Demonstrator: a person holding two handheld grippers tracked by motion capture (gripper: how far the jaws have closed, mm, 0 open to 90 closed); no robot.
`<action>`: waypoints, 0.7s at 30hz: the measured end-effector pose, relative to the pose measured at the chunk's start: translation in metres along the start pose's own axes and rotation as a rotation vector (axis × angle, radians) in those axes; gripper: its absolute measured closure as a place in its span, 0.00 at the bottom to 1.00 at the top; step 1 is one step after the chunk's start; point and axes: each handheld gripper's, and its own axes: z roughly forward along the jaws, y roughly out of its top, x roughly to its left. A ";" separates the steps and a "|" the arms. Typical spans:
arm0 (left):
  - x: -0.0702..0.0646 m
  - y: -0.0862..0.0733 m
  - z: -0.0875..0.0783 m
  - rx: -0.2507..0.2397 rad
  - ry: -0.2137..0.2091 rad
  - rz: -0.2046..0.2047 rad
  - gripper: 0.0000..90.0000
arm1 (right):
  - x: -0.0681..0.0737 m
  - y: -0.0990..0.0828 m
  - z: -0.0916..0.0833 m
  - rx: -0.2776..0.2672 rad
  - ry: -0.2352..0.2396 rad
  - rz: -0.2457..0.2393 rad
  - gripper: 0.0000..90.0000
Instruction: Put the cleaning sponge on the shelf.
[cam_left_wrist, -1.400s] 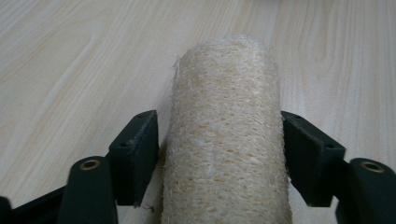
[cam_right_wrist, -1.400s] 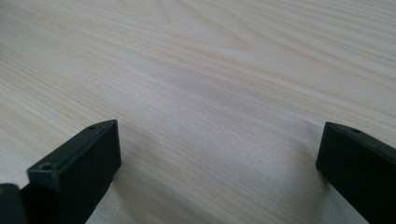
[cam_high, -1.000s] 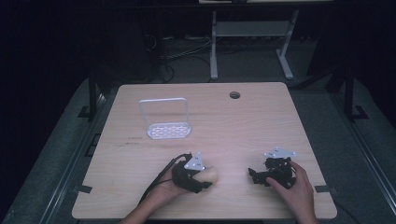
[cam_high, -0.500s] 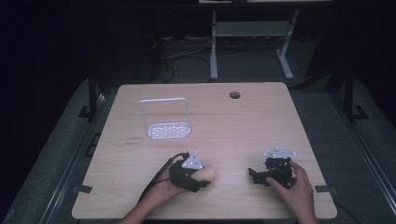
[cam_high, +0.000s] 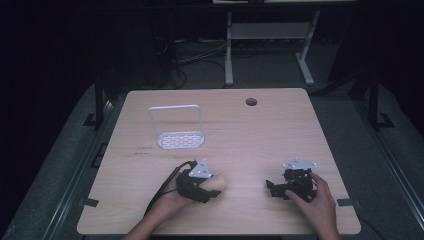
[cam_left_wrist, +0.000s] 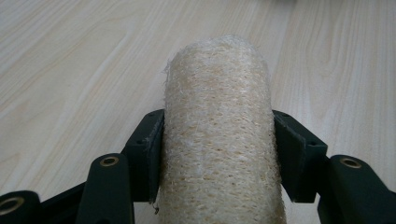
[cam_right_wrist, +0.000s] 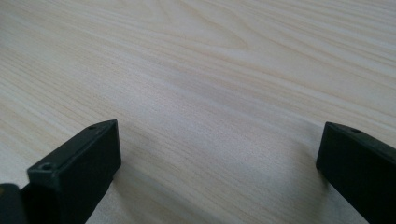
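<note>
No shift: fibrous cylindrical loofah clamped in left tool.

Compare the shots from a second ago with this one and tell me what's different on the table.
Nothing visibly changed. The left tool still clamps the loofah roll, the right tool still rests open on the table, and the metal rack stands where it was.

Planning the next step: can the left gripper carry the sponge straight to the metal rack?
Probably yes: the left gripper grips the sponge, and bare table lies between it and the rack.
</note>
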 end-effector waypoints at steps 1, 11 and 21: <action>0.001 0.000 -0.001 0.001 -0.001 0.001 0.46 | 0.000 0.000 0.000 0.000 0.000 0.001 0.00; 0.007 -0.004 -0.008 -0.005 0.014 -0.019 0.46 | 0.000 0.000 0.000 0.000 0.000 0.000 0.00; 0.016 -0.009 -0.019 -0.008 0.041 -0.043 0.46 | 0.000 0.000 0.000 0.000 0.000 0.000 0.00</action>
